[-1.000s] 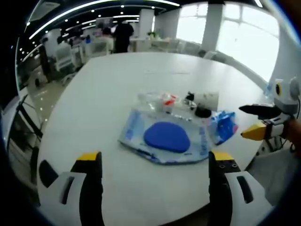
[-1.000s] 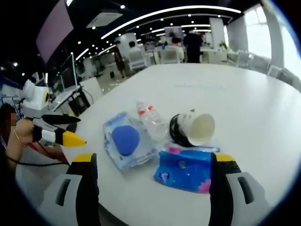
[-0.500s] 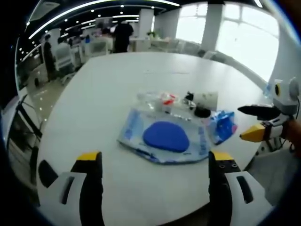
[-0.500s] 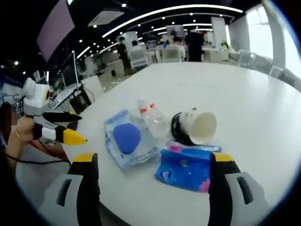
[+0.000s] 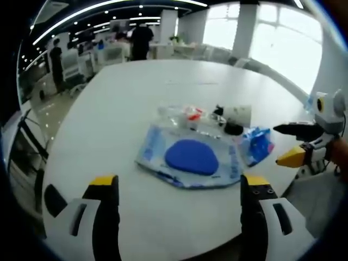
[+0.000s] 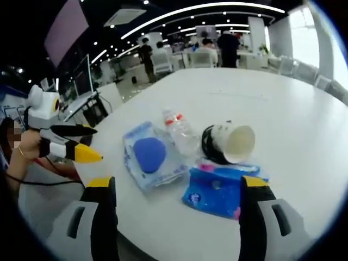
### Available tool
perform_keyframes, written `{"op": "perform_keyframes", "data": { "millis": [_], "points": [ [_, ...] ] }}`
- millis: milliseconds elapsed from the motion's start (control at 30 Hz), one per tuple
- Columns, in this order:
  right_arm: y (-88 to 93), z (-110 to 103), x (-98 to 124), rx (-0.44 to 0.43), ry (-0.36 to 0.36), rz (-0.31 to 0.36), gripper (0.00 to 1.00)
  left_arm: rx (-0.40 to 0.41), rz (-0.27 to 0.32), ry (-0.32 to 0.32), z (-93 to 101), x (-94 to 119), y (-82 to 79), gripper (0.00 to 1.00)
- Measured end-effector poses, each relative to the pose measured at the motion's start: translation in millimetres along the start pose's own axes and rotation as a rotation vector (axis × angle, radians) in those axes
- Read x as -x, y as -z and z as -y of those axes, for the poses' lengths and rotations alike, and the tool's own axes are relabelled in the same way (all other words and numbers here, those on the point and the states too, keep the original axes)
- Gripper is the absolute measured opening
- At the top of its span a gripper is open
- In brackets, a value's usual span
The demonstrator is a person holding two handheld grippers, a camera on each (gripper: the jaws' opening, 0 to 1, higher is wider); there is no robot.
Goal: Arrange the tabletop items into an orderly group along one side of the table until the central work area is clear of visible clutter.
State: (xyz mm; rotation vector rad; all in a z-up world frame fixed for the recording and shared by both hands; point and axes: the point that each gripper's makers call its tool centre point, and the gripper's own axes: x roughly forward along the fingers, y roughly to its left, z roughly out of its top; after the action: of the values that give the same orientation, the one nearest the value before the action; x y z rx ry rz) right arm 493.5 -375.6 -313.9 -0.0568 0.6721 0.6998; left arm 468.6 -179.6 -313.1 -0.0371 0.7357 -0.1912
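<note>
No writing can be read on the blue pack [image 6: 220,191] or pouch [image 5: 190,157]; both grippers' fingers are held released above the worktop [image 5: 136,92]

The left gripper [image 5: 176,204] hangs wide open; a blue-padded clear pouch [image 5: 191,157] lies at twelve o'clock on the table [image 5: 130,98]

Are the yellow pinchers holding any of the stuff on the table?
No, nothing is held. The left gripper and the right gripper are both open, hovering short of the clear packet with the blue pad and the blue wipes pack.
</note>
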Motion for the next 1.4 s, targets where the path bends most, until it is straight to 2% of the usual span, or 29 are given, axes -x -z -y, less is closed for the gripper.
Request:
{"op": "perform_keyframes", "data": {
  "millis": [1400],
  "points": [
    [3.2, 4.9, 0.6, 0.008, 0.024, -0.018, 0.95, -0.011, -0.008, 0.005, 1.8, -0.7, 0.8, 0.89]
  ]
}}
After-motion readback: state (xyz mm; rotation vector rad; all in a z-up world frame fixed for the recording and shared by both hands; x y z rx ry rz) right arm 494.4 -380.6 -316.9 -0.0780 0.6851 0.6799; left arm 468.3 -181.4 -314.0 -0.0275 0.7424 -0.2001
